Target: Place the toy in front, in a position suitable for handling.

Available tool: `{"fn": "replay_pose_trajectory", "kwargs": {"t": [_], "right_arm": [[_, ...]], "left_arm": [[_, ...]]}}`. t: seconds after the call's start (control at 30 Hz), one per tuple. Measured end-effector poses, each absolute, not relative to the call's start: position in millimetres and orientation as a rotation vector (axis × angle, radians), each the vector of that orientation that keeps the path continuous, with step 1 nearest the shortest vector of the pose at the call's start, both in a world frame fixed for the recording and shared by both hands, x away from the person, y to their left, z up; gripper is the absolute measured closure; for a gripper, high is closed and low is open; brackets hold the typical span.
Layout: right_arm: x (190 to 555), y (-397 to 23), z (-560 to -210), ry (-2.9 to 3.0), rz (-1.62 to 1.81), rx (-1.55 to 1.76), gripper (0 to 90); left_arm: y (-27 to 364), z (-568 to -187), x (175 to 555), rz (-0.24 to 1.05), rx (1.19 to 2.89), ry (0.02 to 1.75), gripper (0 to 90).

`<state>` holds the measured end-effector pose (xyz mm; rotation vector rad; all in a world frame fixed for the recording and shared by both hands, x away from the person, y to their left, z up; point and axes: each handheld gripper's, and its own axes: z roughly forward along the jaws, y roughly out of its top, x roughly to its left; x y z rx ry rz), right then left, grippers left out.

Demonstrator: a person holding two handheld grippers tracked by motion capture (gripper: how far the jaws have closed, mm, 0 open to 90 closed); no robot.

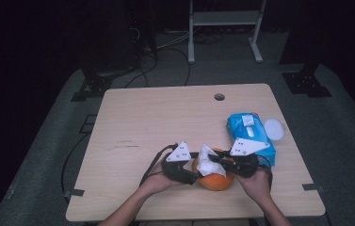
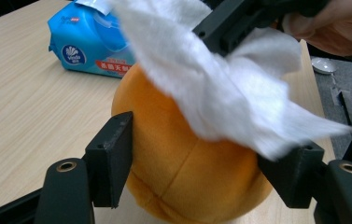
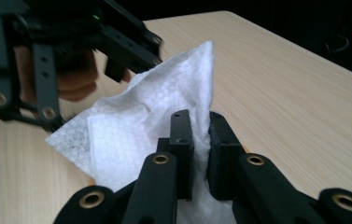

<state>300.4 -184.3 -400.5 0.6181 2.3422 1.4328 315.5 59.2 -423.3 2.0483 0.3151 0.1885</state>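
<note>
An orange soft ball (image 1: pixel 217 181) rests on the wooden table (image 1: pixel 165 122) near its front edge. My left gripper (image 1: pixel 194 175) is shut on it from the left. In the left gripper view its two black pads (image 2: pixel 110 158) press the sides of the orange ball (image 2: pixel 187 168). A white wipe (image 1: pixel 208 160) lies draped over the top of the ball. My right gripper (image 1: pixel 215 161) comes in from the right and is shut on it. In the right gripper view the jaws (image 3: pixel 200 140) pinch a fold of the wipe (image 3: pixel 131 126), with the left gripper (image 3: pixel 47 56) just beyond.
A blue pack of wipes (image 1: pixel 250 136) lies right of the ball, with a round white lid (image 1: pixel 274 128) beside it near the table's right edge. A cable hole (image 1: pixel 219 97) sits at the back. A metal frame (image 1: pixel 224 21) stands on the floor behind the table.
</note>
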Motion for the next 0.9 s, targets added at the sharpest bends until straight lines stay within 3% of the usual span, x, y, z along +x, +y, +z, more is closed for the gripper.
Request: {"fn": "replay_pose_trajectory", "kwargs": {"t": [0.2, 0.27, 0.4, 0.53, 0.57, 0.7, 0.9], "right_arm": [[300, -193, -401, 2.327, 1.431, 0.655, 81.7], [299, -190, -402, 2.337, 1.421, 0.644, 82.0], [299, -187, -404, 2.371, 1.441, 0.595, 81.9], [299, -186, -404, 2.395, 1.458, 0.559, 81.9], [299, -186, -404, 2.401, 1.457, 0.556, 81.9], [295, -176, -402, 2.399, 1.454, 0.537, 82.0], [287, -150, -403, 2.446, 1.383, 0.43, 82.3]], "left_arm": [[60, -422, 315, 0.195, 2.042, 0.295, 34.5], [61, -424, 317, 0.174, 2.037, 0.308, 29.8], [61, -427, 323, 0.132, 2.01, 0.349, 9.6], [59, -435, 327, 0.05, 2.025, 0.361, 7.8], [59, -438, 327, 0.013, 2.025, 0.361, 11.5], [55, -433, 319, 0.098, 2.083, 0.301, 31.5], [52, -433, 313, 0.134, 2.119, 0.25, 34.7]]}}
